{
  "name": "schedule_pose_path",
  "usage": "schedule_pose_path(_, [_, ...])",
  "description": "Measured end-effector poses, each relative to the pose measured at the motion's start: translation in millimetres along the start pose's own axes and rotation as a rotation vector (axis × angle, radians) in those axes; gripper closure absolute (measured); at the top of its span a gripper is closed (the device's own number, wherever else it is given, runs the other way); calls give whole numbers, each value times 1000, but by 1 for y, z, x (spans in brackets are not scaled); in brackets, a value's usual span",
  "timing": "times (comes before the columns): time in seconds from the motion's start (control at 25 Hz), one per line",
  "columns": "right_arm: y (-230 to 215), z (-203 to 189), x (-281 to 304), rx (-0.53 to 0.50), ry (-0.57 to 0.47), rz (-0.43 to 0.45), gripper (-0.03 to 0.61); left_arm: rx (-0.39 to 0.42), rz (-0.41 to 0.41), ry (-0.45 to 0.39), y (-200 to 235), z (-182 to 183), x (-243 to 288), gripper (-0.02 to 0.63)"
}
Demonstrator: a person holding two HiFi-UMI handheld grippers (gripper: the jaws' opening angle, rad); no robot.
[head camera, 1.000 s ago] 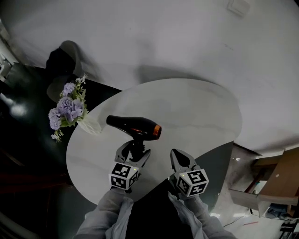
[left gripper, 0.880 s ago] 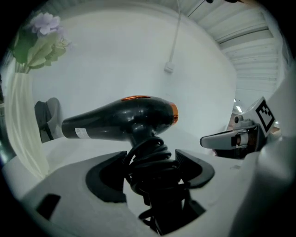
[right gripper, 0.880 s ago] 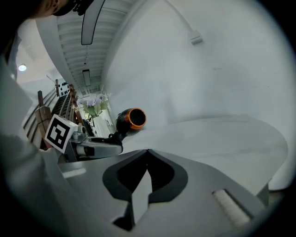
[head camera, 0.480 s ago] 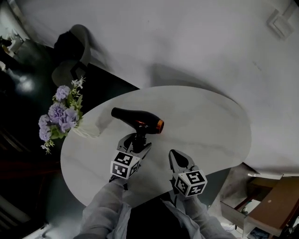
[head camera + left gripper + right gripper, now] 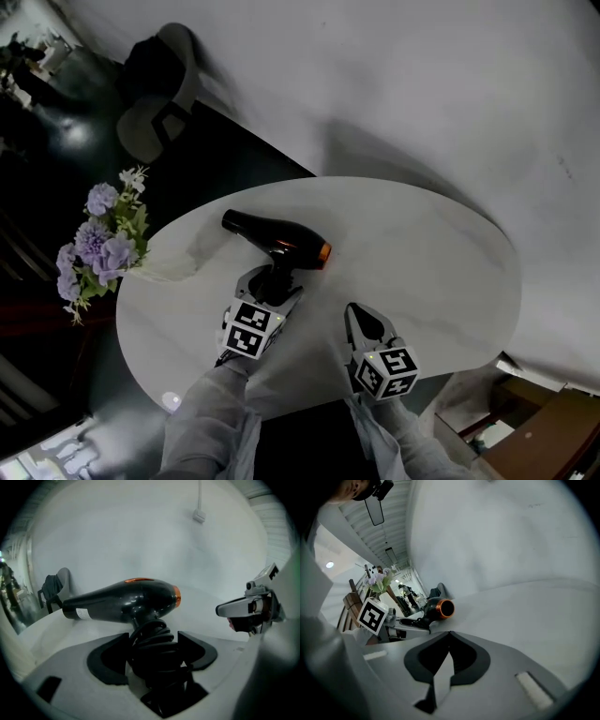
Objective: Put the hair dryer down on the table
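The black hair dryer (image 5: 277,240) with an orange rim lies level, its nozzle to the left, low over the white oval table (image 5: 431,272). My left gripper (image 5: 273,284) is shut on its handle, which has the black cord wound round it. In the left gripper view the handle (image 5: 154,644) fills the gap between the pads and the body (image 5: 122,603) lies across above. Whether the dryer touches the table I cannot tell. My right gripper (image 5: 362,317) hovers to the right of the dryer, shut with nothing in it; its tips (image 5: 449,634) meet.
A vase of purple flowers (image 5: 97,251) stands at the table's left edge. A chair (image 5: 155,98) with dark clothing sits beyond it by the wall. The floor round the table is dark. A box and clutter lie at the lower right.
Both grippers have moved further in over the table and lower. The hair dryer went along in the left gripper. The jaws of both look unchanged.
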State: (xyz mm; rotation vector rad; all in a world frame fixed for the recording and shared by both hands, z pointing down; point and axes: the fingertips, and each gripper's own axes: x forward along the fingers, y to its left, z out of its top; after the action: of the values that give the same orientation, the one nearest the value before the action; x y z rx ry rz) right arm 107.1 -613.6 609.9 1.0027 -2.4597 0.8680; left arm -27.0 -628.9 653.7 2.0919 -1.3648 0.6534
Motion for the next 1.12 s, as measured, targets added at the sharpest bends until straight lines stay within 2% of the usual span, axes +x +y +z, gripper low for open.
schedule_pose_path(0.2, [-5,-6,14,22,39,46,569,-8,-6,4,0,1,4,285])
schedule_pose_path(0.4, [0,-5,19,2,55,100,569,5,14,-15,-1,4,-1,268])
schedule_pose_path(0.52, [3,2,13,-15,41,114,569,-44,6,-31,0,1,-10,199])
schedule_pose_path(0.6, [2,8,3,-20,26,102,569,-85,11,-52,-1,2,-21,196])
schedule_pose_path(0.72, [1,12,-14,-11,-5,64,569,-142,24,-115,-4,8,-48,255])
schedule_pose_path(0.8, [7,12,-27,-2,-32,43,569,-163,33,-149,-6,7,-71,325])
schedule_pose_path(0.92, [29,9,-48,-20,-77,22,569,-164,35,-189,-11,-3,-109,428])
schedule_pose_path(1.12, [78,-4,-86,-40,-148,-6,569,-130,29,-241,-24,-21,-172,528])
